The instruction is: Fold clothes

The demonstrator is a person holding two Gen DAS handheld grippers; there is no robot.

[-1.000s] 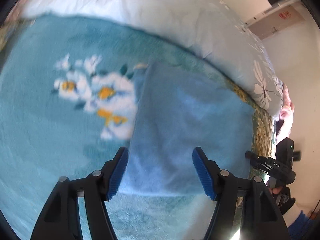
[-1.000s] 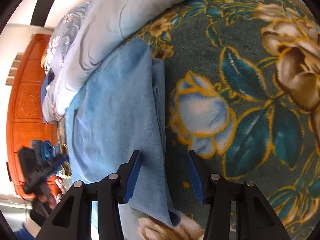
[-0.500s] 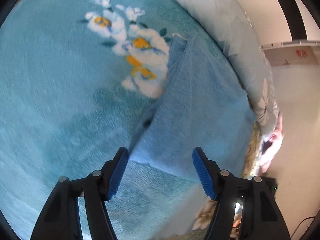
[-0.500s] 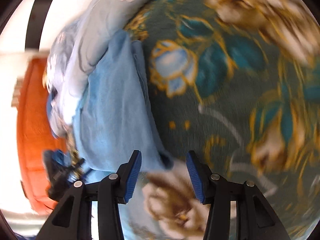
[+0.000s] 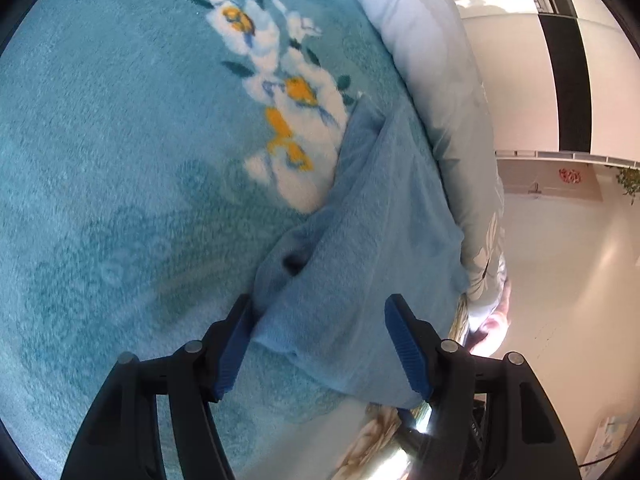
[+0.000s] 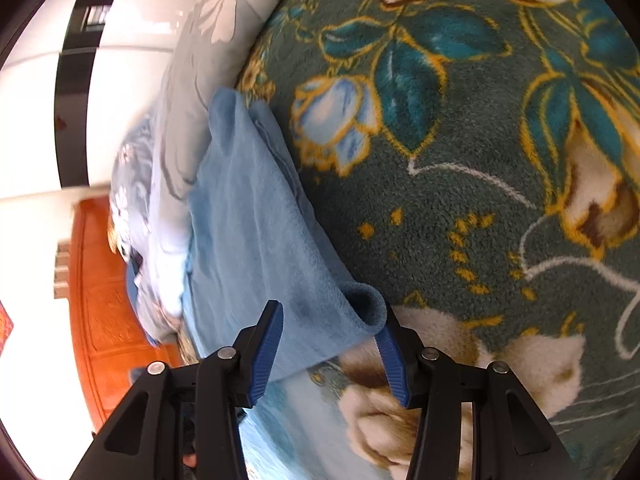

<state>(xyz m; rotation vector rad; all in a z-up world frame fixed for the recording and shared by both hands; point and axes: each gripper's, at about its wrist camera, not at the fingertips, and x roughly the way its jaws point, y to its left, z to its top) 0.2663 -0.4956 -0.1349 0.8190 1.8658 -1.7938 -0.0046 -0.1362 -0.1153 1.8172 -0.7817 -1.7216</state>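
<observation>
Both pictures are lit by strong daylight. In the left wrist view, a white glare spot (image 5: 424,424) is seen low down beside the right finger, and the wall (image 5: 520,92) is washed out to pale cream. In the right wrist view, the wall (image 6: 132,12) at the top left is blown out to plain white. Everything is bent into a round shape, and black corners are left around it. The blanket (image 5: 100,140) is shown soft and a little smeared. Only faint shadows are cast under the blue cloth (image 6: 256,232).
</observation>
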